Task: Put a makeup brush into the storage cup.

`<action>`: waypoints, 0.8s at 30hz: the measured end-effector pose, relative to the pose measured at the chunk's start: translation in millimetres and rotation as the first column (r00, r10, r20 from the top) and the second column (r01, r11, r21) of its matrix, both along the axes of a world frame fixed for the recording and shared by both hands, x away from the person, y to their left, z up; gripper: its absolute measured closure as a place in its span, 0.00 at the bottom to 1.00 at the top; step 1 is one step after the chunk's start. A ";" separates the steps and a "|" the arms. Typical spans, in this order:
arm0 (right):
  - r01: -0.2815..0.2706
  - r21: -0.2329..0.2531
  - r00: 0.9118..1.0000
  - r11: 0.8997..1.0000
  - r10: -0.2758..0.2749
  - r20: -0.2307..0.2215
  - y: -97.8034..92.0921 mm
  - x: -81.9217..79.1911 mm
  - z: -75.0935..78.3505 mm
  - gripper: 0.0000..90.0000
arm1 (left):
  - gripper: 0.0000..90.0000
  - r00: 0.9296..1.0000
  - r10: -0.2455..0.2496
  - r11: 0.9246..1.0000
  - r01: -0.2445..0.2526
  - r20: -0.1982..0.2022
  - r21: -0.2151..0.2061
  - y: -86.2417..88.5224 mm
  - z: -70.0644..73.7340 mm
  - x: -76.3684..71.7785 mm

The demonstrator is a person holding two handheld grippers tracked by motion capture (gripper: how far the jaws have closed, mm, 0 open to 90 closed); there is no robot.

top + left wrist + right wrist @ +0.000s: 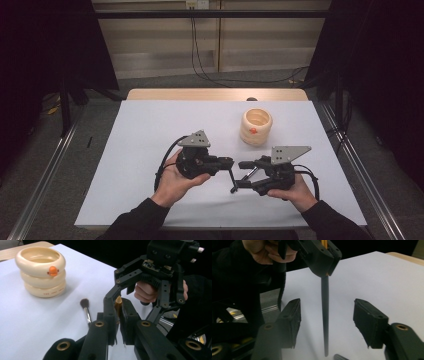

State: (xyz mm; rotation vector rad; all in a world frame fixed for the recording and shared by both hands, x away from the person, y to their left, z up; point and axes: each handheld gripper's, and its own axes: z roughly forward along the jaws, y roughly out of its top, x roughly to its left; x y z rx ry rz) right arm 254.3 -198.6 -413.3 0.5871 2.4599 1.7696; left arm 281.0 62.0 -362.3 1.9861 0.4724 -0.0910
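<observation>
My left gripper [227, 163] [118, 305] is shut on the gold collar of a slim tool [325, 305] with a black tapered handle. The handle hangs down with its tip near the white tabletop [150, 150]. My right gripper [242, 174] [325, 322] is open, with one jaw on each side of that handle and neither touching it. A small brush [85, 305] with dark bristles lies on the table just beyond the left jaws. A cream ringed cup [256, 126] [41, 271] with an orange knob stands at the back right, empty as far as I can see.
The tabletop's wooden back edge [215, 94] borders grey floor with cables [200, 60]. Metal rails [45, 170] run along both sides of the table. Black curtains [45, 45] hang left and right.
</observation>
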 end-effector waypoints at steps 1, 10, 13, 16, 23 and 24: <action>-0.001 -0.003 1.000 1.000 0.001 0.001 1.2 -0.2 0.0 0.46 | 0.94 1.000 -0.004 1.000 0.004 0.001 0.002 -1.2 -0.3 -0.7; -0.040 -0.001 0.999 0.999 0.040 -0.029 4.3 1.8 -1.3 0.67 | 0.94 1.000 -0.027 1.000 0.027 -0.005 0.014 -9.3 -3.4 -5.0; -0.046 -0.005 0.999 0.999 0.046 -0.029 6.2 1.4 -1.5 0.72 | 0.94 0.999 -0.031 0.999 0.031 -0.007 0.006 -11.0 -4.4 -5.4; -0.059 -0.007 0.998 0.998 0.059 -0.027 8.9 0.9 -1.0 0.76 | 0.94 1.000 -0.029 1.000 0.029 -0.007 0.001 -11.9 -5.6 -5.5; -0.051 0.011 0.998 0.999 0.051 -0.034 8.7 1.0 -0.8 0.83 | 0.94 1.000 -0.023 1.000 0.023 -0.013 -0.013 -10.5 -6.6 -3.6; -0.050 0.010 0.998 0.999 0.050 -0.032 8.7 1.4 -0.8 0.84 | 0.94 1.000 -0.025 1.000 0.025 -0.014 -0.012 -10.8 -6.8 -3.5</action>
